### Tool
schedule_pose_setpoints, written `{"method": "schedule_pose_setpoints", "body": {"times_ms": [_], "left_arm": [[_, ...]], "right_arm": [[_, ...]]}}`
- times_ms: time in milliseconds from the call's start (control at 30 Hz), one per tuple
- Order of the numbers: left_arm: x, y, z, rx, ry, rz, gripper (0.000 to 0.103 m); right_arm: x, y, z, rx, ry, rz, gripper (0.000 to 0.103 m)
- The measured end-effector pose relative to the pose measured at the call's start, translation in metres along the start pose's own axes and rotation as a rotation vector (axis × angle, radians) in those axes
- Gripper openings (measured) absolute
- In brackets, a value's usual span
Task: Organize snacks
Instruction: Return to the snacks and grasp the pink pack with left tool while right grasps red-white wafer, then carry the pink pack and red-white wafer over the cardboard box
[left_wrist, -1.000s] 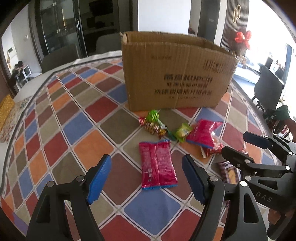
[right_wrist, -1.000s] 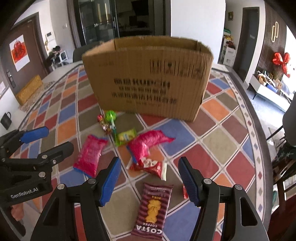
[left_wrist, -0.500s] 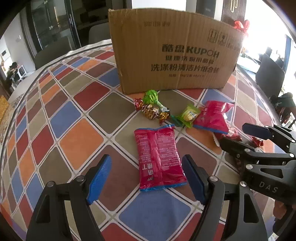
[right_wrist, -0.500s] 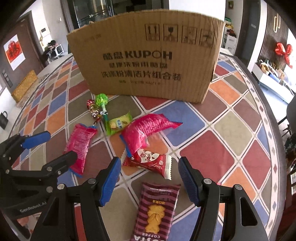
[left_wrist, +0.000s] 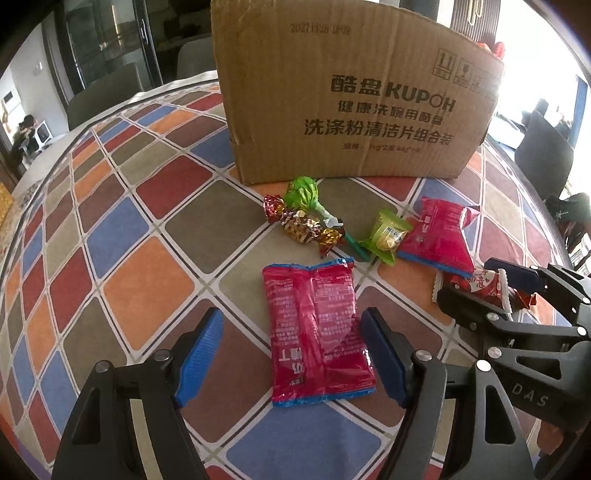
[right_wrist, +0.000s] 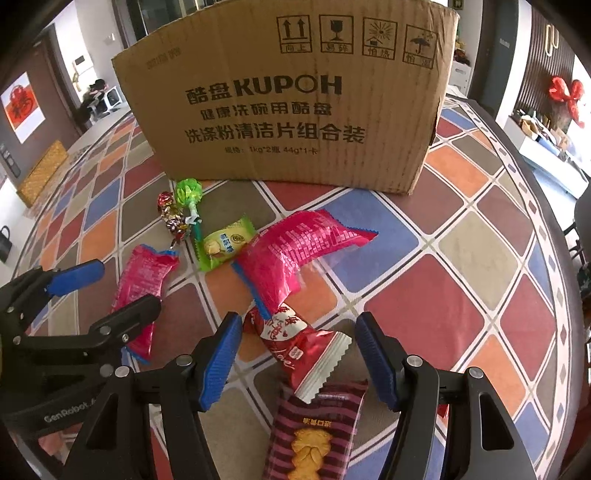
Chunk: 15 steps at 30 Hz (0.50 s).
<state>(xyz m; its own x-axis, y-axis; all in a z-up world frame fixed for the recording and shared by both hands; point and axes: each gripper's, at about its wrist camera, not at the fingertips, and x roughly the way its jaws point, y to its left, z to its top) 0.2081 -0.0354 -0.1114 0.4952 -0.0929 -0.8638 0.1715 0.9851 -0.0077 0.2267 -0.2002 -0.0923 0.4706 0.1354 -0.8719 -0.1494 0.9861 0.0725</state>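
Note:
A flat pink snack packet (left_wrist: 317, 332) lies on the checked tablecloth between the fingers of my left gripper (left_wrist: 291, 314). Its jaws are closing, and the pads stand clear of the wrapper. My right gripper (right_wrist: 298, 321) is open around a red heart-print packet (right_wrist: 295, 347), which overlaps a striped biscuit packet (right_wrist: 314, 432). A puffed pink packet (right_wrist: 295, 251), a small green packet (right_wrist: 225, 243), a green lollipop (right_wrist: 188, 192) and a foil candy (right_wrist: 171, 218) lie before the tall cardboard box (right_wrist: 288, 103). The box's inside is hidden.
The round table's dark rim (right_wrist: 554, 258) curves past on the right, with dark chairs (left_wrist: 543, 147) beyond it. Coloured cloth (left_wrist: 129, 240) stretches bare to the left of the snacks. Each gripper shows at the edge of the other's view, close alongside.
Both grippers have sunk toward the table and edged forward. The snacks and box now look larger and nearer, with a packet framed between each pair of fingers.

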Motion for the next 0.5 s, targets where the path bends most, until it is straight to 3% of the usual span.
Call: {"method": "schedule_pose_setpoints", "body": {"times_ms": [133,300,433,500], "left_arm": [[0.0026,-0.0034,-0.0006,-0.002,0.010,-0.018,0.064],[0.0036,-0.0054,-0.0017,-0.008,0.017,-0.034,0.051],[0.0019,-0.0058,-0.0032,-0.002,0.013,-0.031,0.045],[0.0012,-0.0055,-0.0039,-0.002,0.010,-0.032,0.042]], "right_arm": [[-0.0008,-0.0013,-0.0020,-0.006,-0.005,0.007,0.061],[-0.0030,0.0048,-0.0042,-0.036,-0.005,0.003,0.037],[-0.0043,0.0039,-0.0050,-0.029,-0.003,0.006,0.025],[-0.0047,0.0027,-0.0052,-0.015,-0.001,0.019,0.024]]}}
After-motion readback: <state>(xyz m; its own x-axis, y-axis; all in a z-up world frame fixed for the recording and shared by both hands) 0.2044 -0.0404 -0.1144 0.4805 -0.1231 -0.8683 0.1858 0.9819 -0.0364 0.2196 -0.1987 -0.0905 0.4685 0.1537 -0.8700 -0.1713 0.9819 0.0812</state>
